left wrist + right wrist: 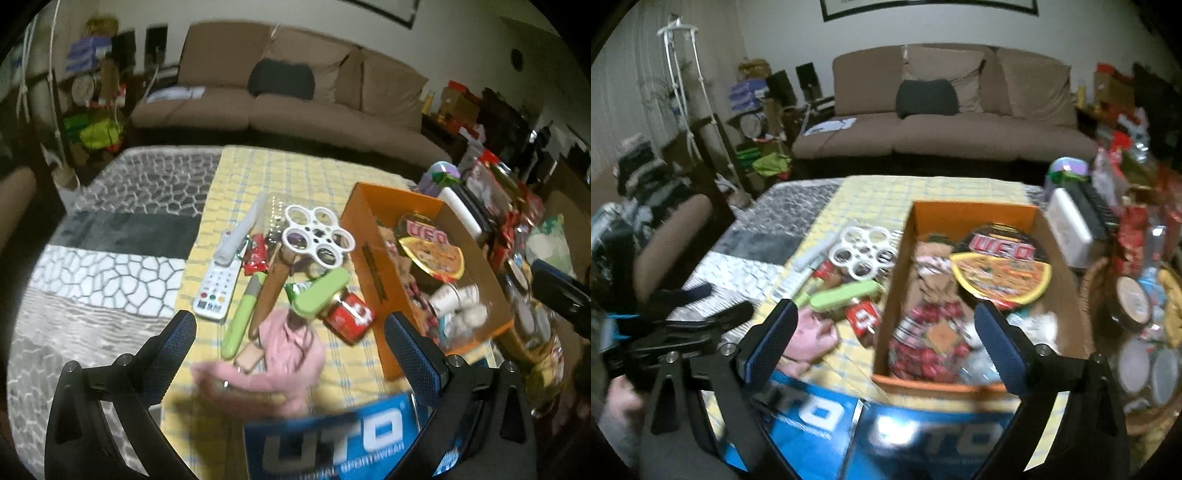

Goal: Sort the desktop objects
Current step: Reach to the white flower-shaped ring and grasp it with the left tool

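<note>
A heap of small items lies on the yellow checked cloth [236,173]: a white remote [216,290], a green-handled tool [242,321], a green case [321,293], a red can [349,315], a white ring-shaped holder [318,236] and a pink cloth [284,354]. My left gripper [291,332] hangs open above the pink cloth, holding nothing. To the right stands an orange cardboard box [916,210] holding a UFO noodle cup [1003,271] and red packets [923,347]. My right gripper [886,328] is open over the box's near left corner, empty.
A blue UTO box [923,439] lies at the table's near edge. Bottles, jars and a basket [1137,314] crowd the right side. A grey patterned blanket [110,258] covers the left. A brown sofa [942,122] stands behind. The left gripper and a hand show at left in the right wrist view.
</note>
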`<state>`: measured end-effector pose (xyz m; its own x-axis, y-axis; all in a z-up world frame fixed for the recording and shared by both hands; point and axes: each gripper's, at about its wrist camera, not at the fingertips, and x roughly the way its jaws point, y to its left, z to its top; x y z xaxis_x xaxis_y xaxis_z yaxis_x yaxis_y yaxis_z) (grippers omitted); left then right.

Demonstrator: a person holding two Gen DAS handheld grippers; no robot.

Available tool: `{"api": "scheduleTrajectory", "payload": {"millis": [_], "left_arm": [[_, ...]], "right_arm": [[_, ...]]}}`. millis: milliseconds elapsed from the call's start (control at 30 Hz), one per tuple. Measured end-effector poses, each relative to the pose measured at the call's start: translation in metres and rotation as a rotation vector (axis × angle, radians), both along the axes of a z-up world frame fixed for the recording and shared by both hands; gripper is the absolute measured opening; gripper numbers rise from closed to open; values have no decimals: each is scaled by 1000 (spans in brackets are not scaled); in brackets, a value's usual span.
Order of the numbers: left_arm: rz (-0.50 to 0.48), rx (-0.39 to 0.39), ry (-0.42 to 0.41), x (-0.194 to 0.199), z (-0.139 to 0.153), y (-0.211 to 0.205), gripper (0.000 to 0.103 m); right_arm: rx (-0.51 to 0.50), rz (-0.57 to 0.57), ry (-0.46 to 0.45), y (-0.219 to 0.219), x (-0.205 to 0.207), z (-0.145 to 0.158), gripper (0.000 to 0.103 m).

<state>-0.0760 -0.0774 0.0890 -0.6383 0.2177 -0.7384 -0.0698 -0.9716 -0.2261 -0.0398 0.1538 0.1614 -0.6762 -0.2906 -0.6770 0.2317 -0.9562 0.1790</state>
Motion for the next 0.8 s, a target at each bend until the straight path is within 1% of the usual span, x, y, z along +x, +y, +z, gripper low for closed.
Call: {"api": "scheduleTrajectory", "payload": {"millis": [33,67,133,200,233,267,300,367,433,467,500,533,667,733,767,800], "left_arm": [[3,9,-14,-11,-3,-1,103],[7,14,-29,-22,-7,-1,103],[17,16,-72,-48,-19,0,98],[5,9,-112,-72,-31,3,75],[0,-10,-131,-85,-37,6,67],[-1,-28,-147,-94,-43,8,53],[-7,-33,-165,-102,-50,10,50],[-9,-26,-188,-115,-61,12,50],[1,6,-199,-125,-69,12,51],[10,27,-203,-129,-71,11,53],[25,63,-203,-133,-74,9,58],[34,72,-205,-137,-76,9,60],[46,31,-230,-154,-88,20,61],[38,32,-240,-158,-93,24,58],[33,30,-243,-158,-95,27,54],[32,29,-255,-159,-98,28,42]], "right_arm": [[-25,9,-8,1,-9,0,83],[-37,12,-14,2,-15,0,81],[-73,22,-35,2,-32,-4,73],[-97,29,-53,1,-44,-9,66],[-103,31,-60,1,-49,-13,66],[-105,36,-65,1,-53,-16,66],[-106,41,-67,1,-57,-19,66],[-113,49,-76,1,-62,-25,66],[-120,56,-84,1,-65,-32,66],[-120,59,-89,1,-67,-36,66],[-121,62,-97,1,-68,-40,66],[-124,64,-102,1,-68,-44,66],[-137,73,-118,0,-71,-53,66],[-125,74,-121,-1,-73,-56,66],[-116,75,-120,-2,-73,-57,66],[-109,76,-122,-3,-73,-58,66]]}}
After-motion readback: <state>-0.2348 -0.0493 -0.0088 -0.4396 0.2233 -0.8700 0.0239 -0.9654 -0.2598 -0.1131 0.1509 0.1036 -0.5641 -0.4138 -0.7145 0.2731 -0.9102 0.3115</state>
